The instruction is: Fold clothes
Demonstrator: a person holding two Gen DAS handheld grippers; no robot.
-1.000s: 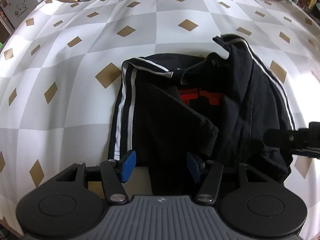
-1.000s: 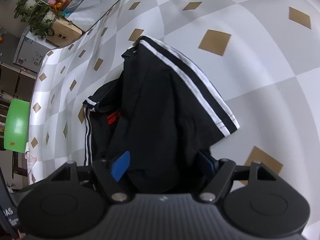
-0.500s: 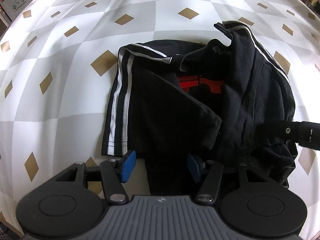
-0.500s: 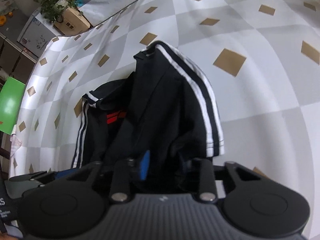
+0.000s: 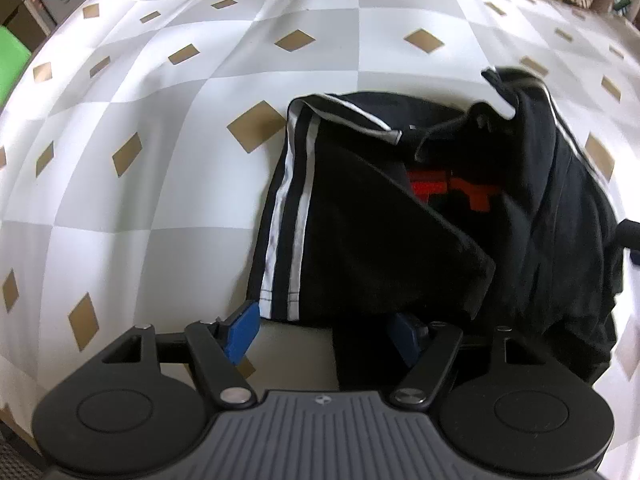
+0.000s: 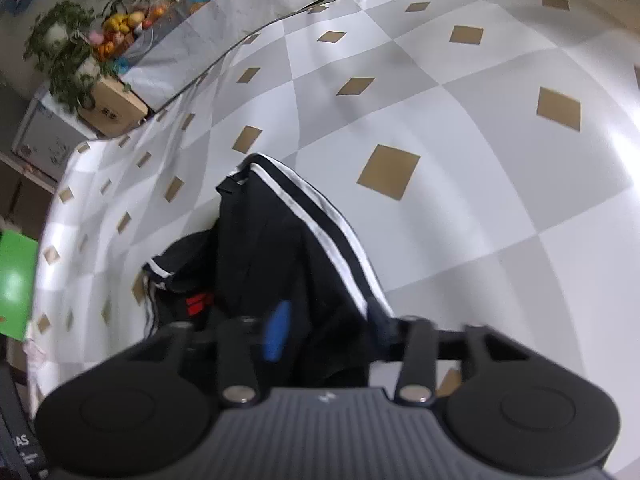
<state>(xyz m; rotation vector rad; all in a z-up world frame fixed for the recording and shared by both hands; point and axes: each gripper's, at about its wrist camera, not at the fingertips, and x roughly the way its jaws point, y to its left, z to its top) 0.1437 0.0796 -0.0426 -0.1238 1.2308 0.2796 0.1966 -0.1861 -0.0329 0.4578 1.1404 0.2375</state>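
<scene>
White and grey checked cloth with tan diamonds (image 5: pixel 192 184) covers the table. On it, right of centre, lies the crumpled black garment with white side stripes and a red print (image 5: pixel 400 232). The left gripper (image 5: pixel 320 330) has just been opening; its jaws stand wide, blue pads apart, with the hem between them but unpinched. The right gripper (image 6: pixel 328 330), blurred, has also been opening, black fabric bunched between its pads; whether they press on it is unclear. Far left, a green board (image 6: pixel 16 284) is cut off.
</scene>
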